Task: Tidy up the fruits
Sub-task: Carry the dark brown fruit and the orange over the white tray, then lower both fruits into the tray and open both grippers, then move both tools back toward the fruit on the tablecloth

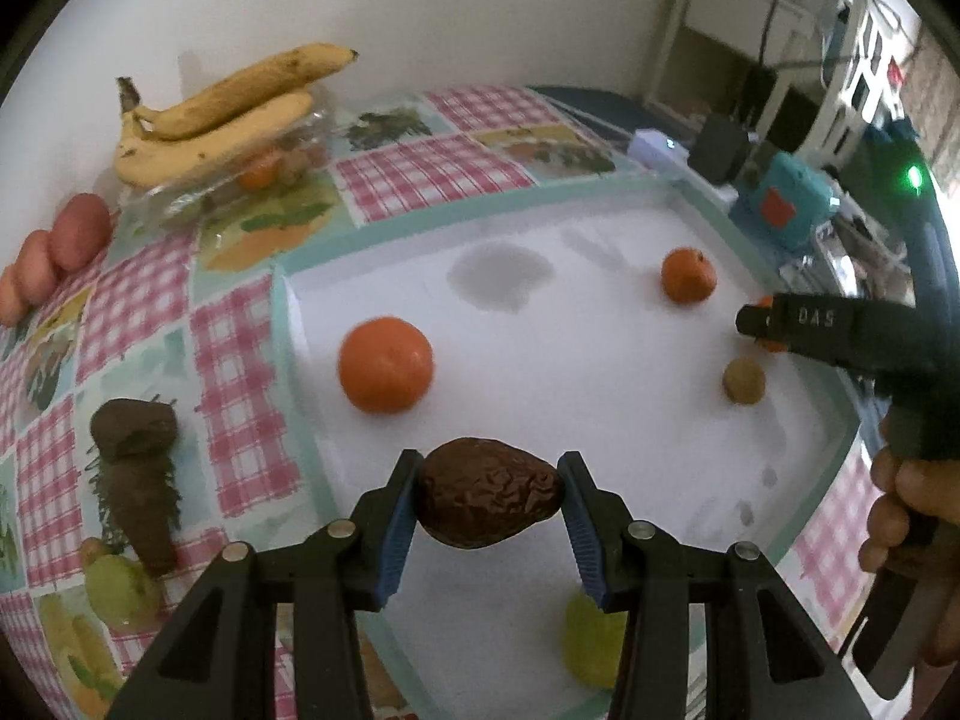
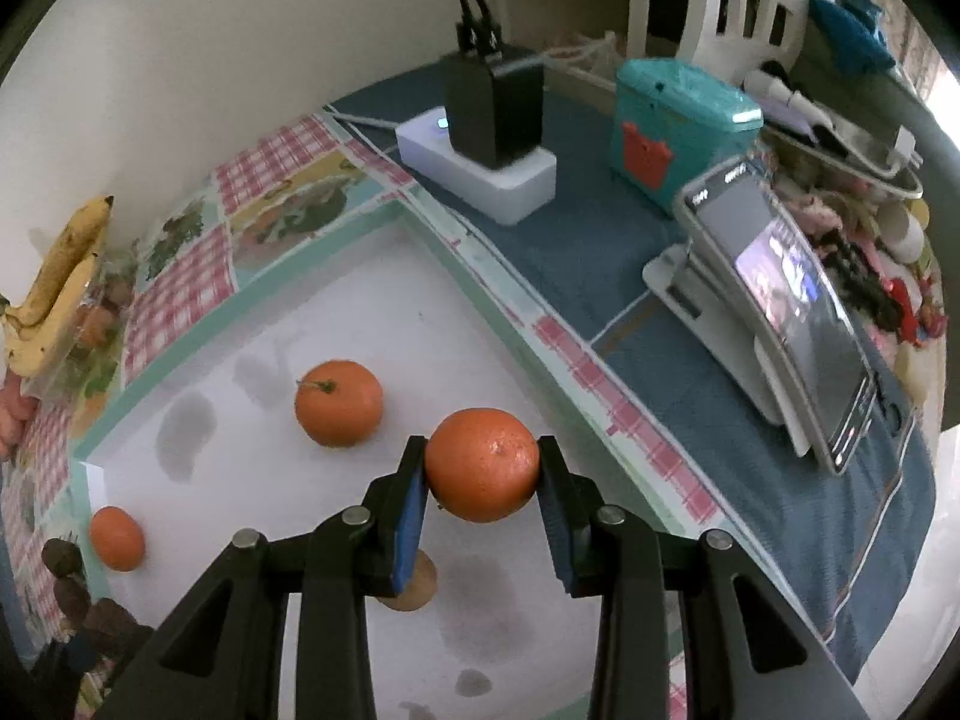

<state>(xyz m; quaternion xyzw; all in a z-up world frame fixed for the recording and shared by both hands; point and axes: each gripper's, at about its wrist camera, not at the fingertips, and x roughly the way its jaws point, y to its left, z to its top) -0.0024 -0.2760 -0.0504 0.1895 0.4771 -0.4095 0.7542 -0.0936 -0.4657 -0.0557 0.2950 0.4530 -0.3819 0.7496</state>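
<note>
Pinching a wrinkled dark brown fruit [image 1: 489,495] between its blue pads, the left gripper [image 1: 491,495] holds it above the near part of the white mat [image 1: 600,420], clear of the surface. The right gripper [image 2: 483,465] clamps an orange [image 2: 483,465] in the same way, near the mat's right edge, its jaws pressed to both sides of the fruit. On the mat itself lie two more oranges: one [image 1: 385,363] toward the left edge, another [image 1: 689,275] toward the far right corner. A small round brown fruit [image 1: 743,381] sits near the right edge, and a yellow-green fruit [image 1: 591,642] lies at the near edge, partly hidden behind the left gripper's finger. Beyond the mat's left edge, on the checked tablecloth [image 1: 240,360], stand a dark brown lumpy fruit [image 1: 135,429], a green pear-like fruit [image 1: 120,591], and a clear bag topped by two bananas [image 1: 222,114] at the far left corner. Past the tablecloth's right edge stand a white charger base [image 2: 480,174], a teal box [image 2: 678,126] and a phone on a stand [image 2: 780,324].
</note>
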